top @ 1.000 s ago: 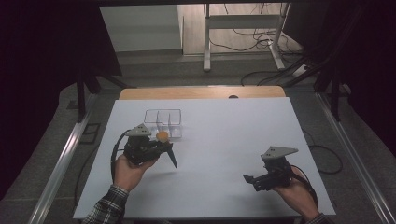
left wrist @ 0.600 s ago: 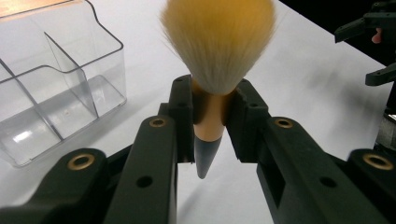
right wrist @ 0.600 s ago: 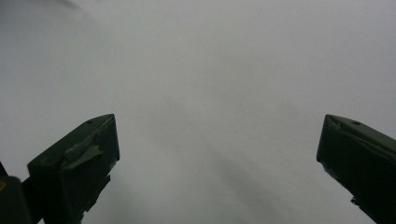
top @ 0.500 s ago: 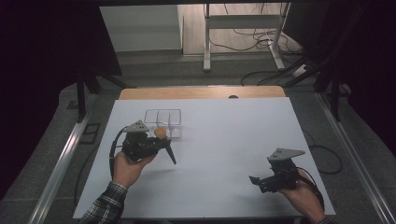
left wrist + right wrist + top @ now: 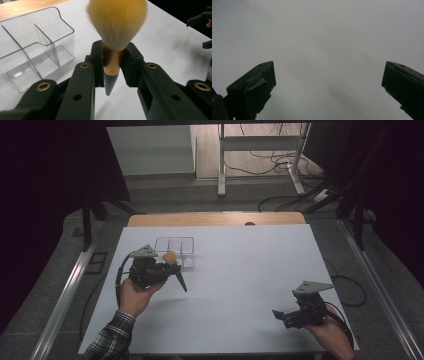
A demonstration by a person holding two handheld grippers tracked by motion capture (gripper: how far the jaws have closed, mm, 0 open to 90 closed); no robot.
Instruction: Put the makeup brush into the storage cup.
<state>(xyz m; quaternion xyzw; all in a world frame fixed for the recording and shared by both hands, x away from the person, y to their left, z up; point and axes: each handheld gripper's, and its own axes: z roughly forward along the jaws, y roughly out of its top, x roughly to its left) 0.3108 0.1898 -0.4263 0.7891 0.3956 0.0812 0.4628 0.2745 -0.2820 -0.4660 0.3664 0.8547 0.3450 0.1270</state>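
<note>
Now left gripper [image 5: 112, 62] clenched on orange-handled, fluffy yellow-bristled makeup brush [image 5: 116, 27], beside clear plastic divided organiser [image 5: 32, 50], right gripper [image 5: 328, 82] released, jaws wide apart over white table [image 5: 240, 265].

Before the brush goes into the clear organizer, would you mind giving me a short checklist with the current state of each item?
1. Left gripper shut on the makeup brush at its orange collar: ok.
2. Brush orientation: bristles point away from the gripper, grey tip back toward the hand: ok for seeing, but a bristles-up drop needs turning.
3. Clear organizer compartments free of other items: ok.
4. Organizer upright on the white table: ok.
5. Right gripper open, holding nothing, well away from the organizer: ok.
6. Whether the brush fits a compartment: cannot tell.
</note>
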